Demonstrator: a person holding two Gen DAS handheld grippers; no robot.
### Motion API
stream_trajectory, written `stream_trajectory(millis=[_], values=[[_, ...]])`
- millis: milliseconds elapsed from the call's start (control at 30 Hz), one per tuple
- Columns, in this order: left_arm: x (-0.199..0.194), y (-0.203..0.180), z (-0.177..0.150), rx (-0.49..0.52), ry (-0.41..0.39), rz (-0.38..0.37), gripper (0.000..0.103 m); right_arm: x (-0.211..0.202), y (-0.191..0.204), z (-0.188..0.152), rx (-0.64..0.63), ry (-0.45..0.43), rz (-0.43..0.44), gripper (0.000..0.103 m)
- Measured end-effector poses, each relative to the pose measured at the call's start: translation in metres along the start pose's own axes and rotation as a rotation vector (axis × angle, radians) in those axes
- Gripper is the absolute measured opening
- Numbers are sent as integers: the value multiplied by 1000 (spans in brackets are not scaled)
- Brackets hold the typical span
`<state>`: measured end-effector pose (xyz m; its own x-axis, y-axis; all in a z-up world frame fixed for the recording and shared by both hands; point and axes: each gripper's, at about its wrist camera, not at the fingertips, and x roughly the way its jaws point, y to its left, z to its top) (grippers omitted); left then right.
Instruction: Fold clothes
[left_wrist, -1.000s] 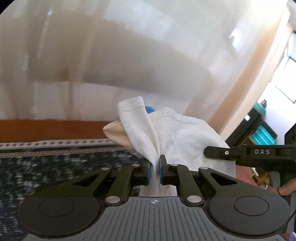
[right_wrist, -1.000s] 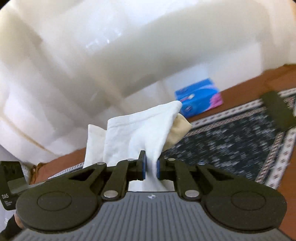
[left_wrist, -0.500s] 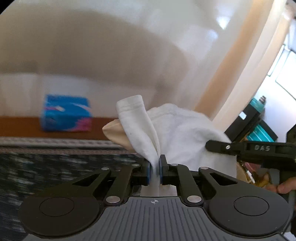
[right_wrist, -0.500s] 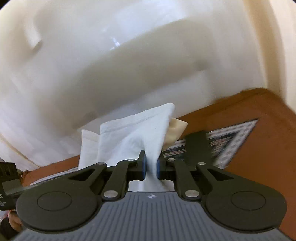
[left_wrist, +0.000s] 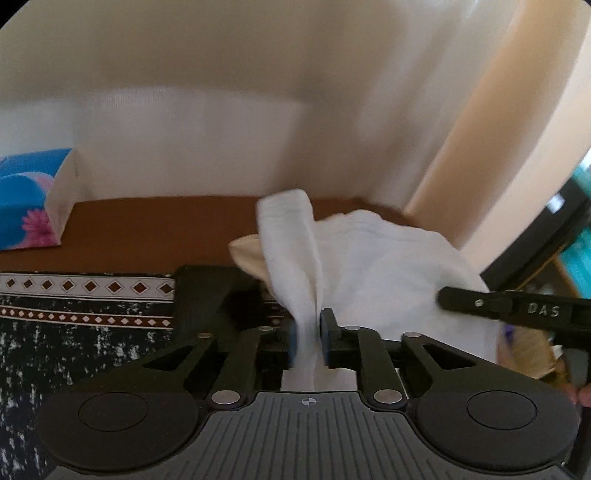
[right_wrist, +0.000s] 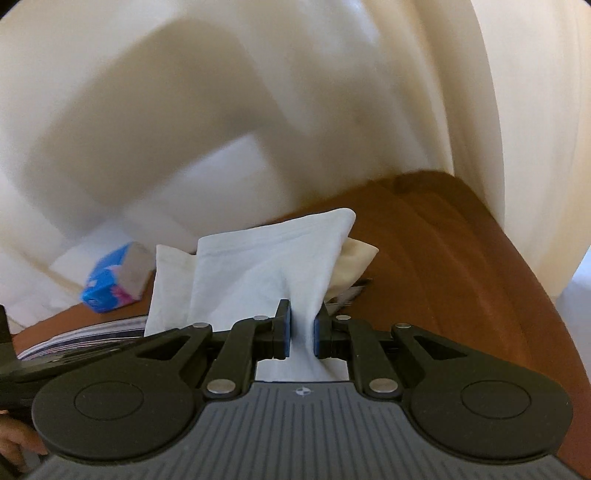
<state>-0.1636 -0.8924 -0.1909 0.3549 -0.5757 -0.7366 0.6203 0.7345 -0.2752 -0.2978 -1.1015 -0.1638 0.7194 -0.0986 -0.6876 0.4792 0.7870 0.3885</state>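
above a patterned rug (left_wrist: 74, 332), both grippers pinching white garment (left_wrist: 369, 266), seemingly lifted

"DAS" on right gripper (left_wrist: 517, 310)

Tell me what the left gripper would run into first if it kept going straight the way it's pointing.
The left gripper is already clamped on the white garment, so cloth comes first. Beyond it, the line seems to cross the brown tabletop toward the cream wall; depth is unclear.
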Motion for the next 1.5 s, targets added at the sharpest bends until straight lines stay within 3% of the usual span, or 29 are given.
stream_trajectory(millis=[67, 100, 167, 300, 467, 600, 767, 1000, 1167, 1367, 1433, 1500], values=[[9, 10, 3, 0, 27, 51, 42, 13, -10, -2, 1, -13, -47, 21], [9, 17, 5, -16, 32, 58, 43, 16, -16, -2, 2, -21, -68, 33], [7, 31, 8, -44, 35, 72, 43, 11, -21, -3, -15, -61, -95, 40], [1, 27, 26, 3, 3, 24, 43, 1, -25, 0, -89, -136, -103, 40], [15, -12, 37, 145, 8, -78, 46, 22, -15, 10, -118, -86, -9, 31], [46, -19, 36, 152, 35, -15, 50, 48, -13, 8, -128, -39, -18, 28], [55, -20, 34, 132, 40, 9, 52, 67, -23, 9, -89, -50, -77, 27], [62, -23, 34, 110, 52, 36, 55, 64, -21, 10, -68, -50, -97, 27], [16, -31, 23, 140, 18, 62, 59, 24, -10, 10, -71, -95, -42, 30], [-44, -46, -12, 164, 3, 93, 60, -42, 5, -14, -135, -89, 3, 30], [-62, -52, -24, 164, 6, 106, 65, -64, 9, -25, -146, -69, 10, 30], [-78, -56, -35, 155, 11, 114, 82, -80, 13, -35, -161, -44, 7, 31]])
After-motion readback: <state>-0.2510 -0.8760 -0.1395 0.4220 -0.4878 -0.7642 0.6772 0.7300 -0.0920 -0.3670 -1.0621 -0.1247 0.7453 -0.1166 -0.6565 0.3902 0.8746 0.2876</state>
